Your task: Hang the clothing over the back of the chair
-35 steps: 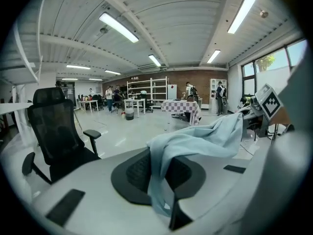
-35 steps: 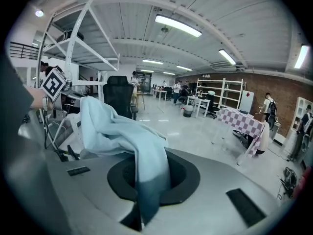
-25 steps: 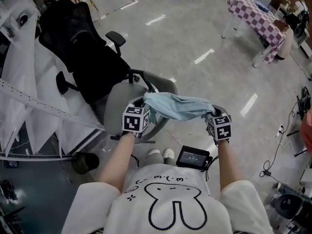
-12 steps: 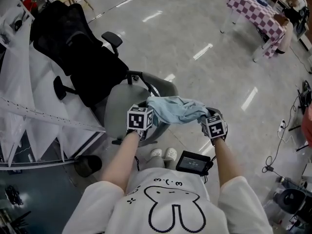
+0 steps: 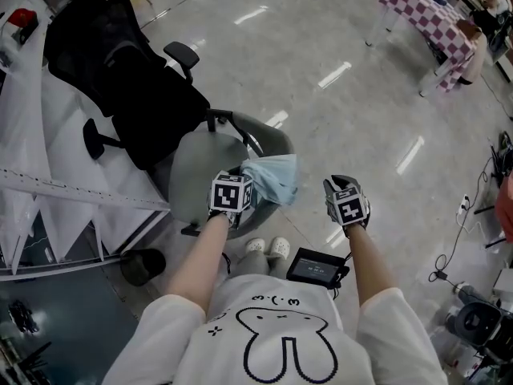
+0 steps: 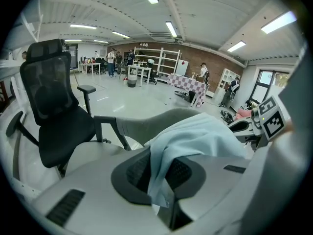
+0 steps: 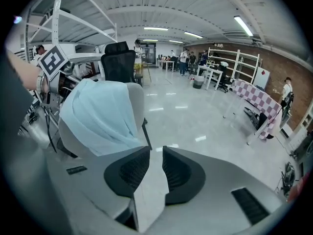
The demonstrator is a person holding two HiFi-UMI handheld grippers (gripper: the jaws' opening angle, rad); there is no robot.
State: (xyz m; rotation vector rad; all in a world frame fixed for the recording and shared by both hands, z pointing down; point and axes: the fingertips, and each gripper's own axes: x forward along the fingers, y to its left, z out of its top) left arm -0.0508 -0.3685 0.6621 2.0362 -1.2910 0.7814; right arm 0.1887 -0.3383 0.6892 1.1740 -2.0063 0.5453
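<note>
The light blue clothing [image 5: 274,180] lies draped over the top of the grey chair's back [image 5: 200,167]. In the right gripper view the clothing [image 7: 98,112] hangs down the grey chair's back [image 7: 138,99]. My left gripper [image 5: 240,184] is shut on one edge of it. In the left gripper view the cloth [image 6: 195,137] runs pinched between the dark pads [image 6: 134,173]. My right gripper [image 5: 343,188] hangs to the right, apart from the cloth. It is open [image 7: 155,153], with only floor showing between its fingers.
A black mesh office chair [image 5: 120,70] stands just behind and left of the grey one. White sheeting on a frame [image 5: 48,191] fills the left side. A checkered table [image 5: 429,26] stands far right. A small screen device [image 5: 317,266] hangs at my waist.
The right gripper has let go of the cloth, which was stretched between both grippers. The cloth now bunches by the left gripper on the chair back. Both hands have sunk.
</note>
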